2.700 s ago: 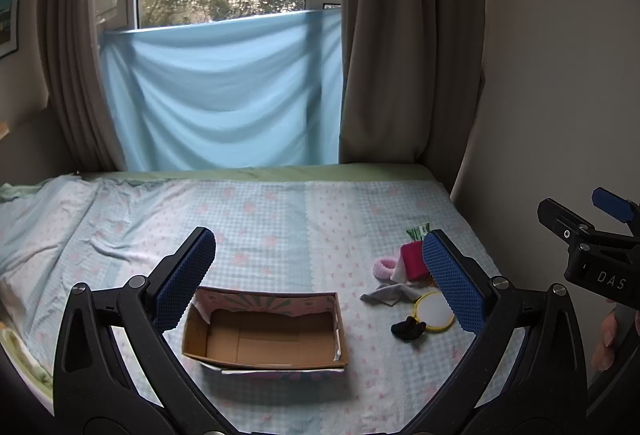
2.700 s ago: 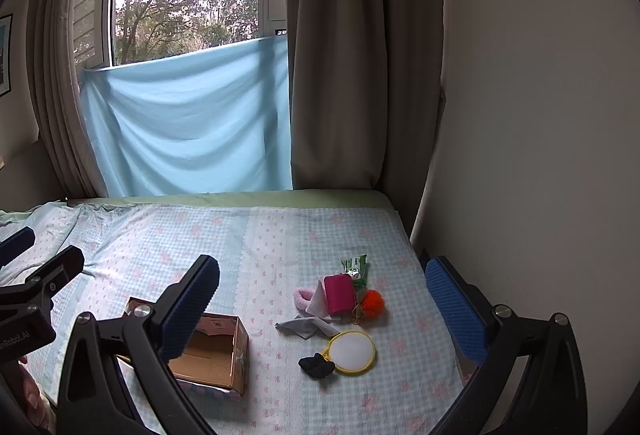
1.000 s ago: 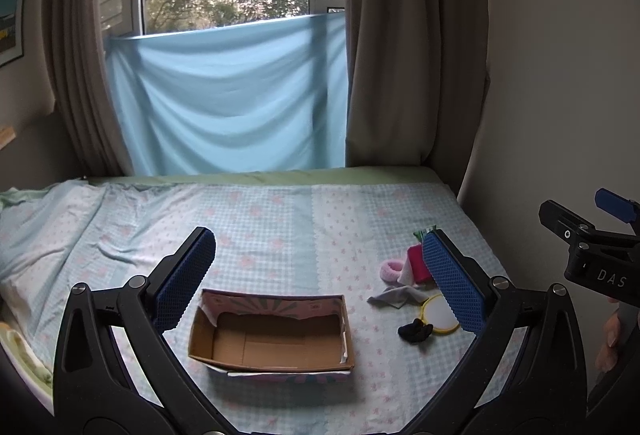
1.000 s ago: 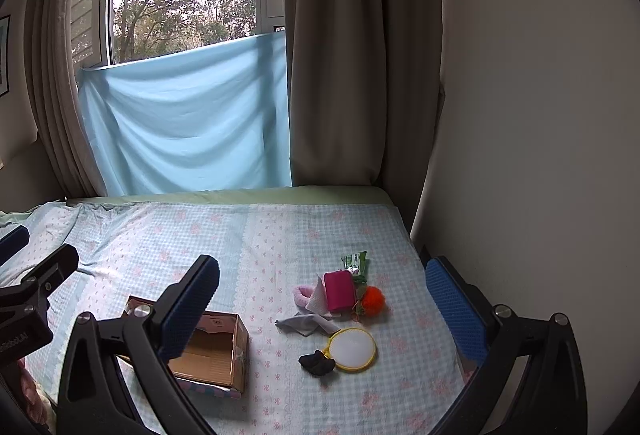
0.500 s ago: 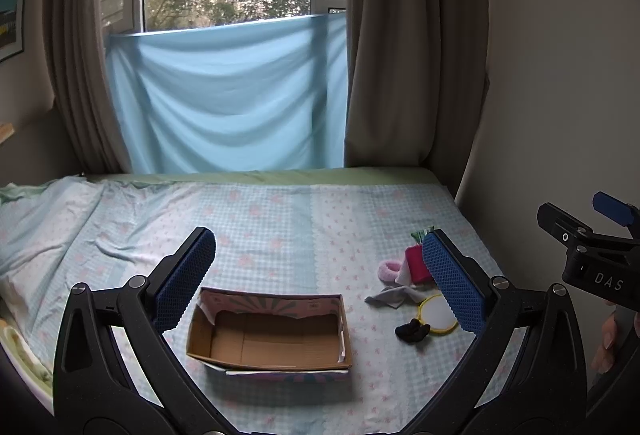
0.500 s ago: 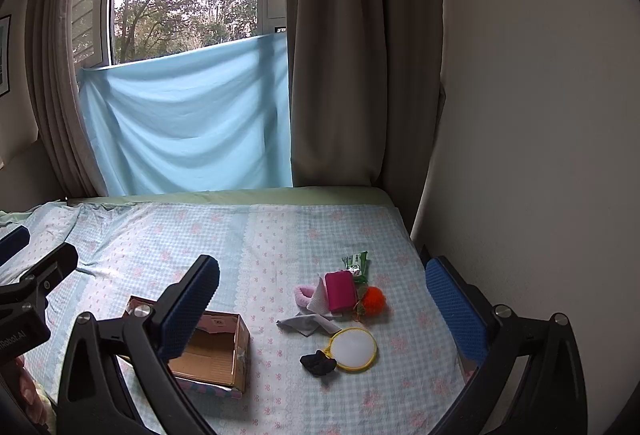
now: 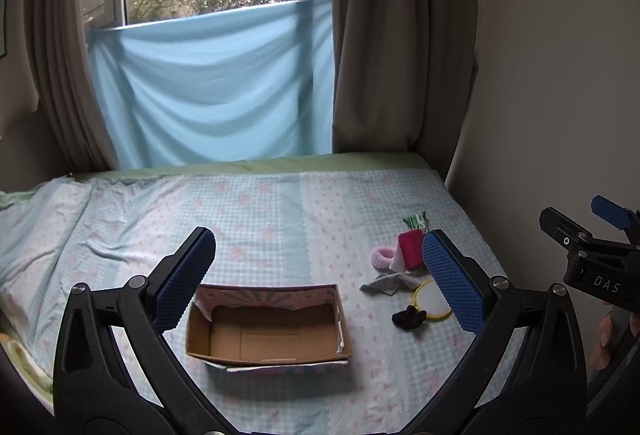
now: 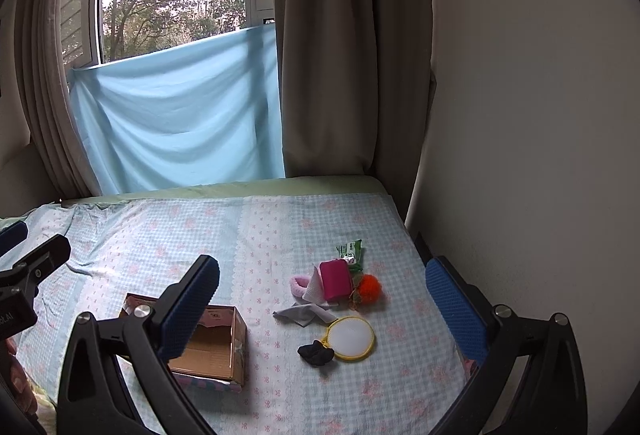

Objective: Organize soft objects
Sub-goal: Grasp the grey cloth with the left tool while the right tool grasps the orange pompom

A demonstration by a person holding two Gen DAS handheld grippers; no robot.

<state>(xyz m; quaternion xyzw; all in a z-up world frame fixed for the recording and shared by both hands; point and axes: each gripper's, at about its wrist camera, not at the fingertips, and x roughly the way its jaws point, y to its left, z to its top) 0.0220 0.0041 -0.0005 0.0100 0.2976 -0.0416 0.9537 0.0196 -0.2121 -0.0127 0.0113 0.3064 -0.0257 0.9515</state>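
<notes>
Lying crosswise ahead of the left gripper, one box had its long axis running side to side between the wide-apart jaws, mouth up. Seven soft things sat clustered ahead of the right gripper, whose jaws also stood apart, empty: scrunchie, puff, cloth, pink block, pompom, pink ring, packet.

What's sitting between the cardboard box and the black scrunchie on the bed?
Nothing: in the right wrist view, only bare checked bedsheet separates the cardboard box from the black scrunchie. The left wrist view shows the same open gap.
</notes>
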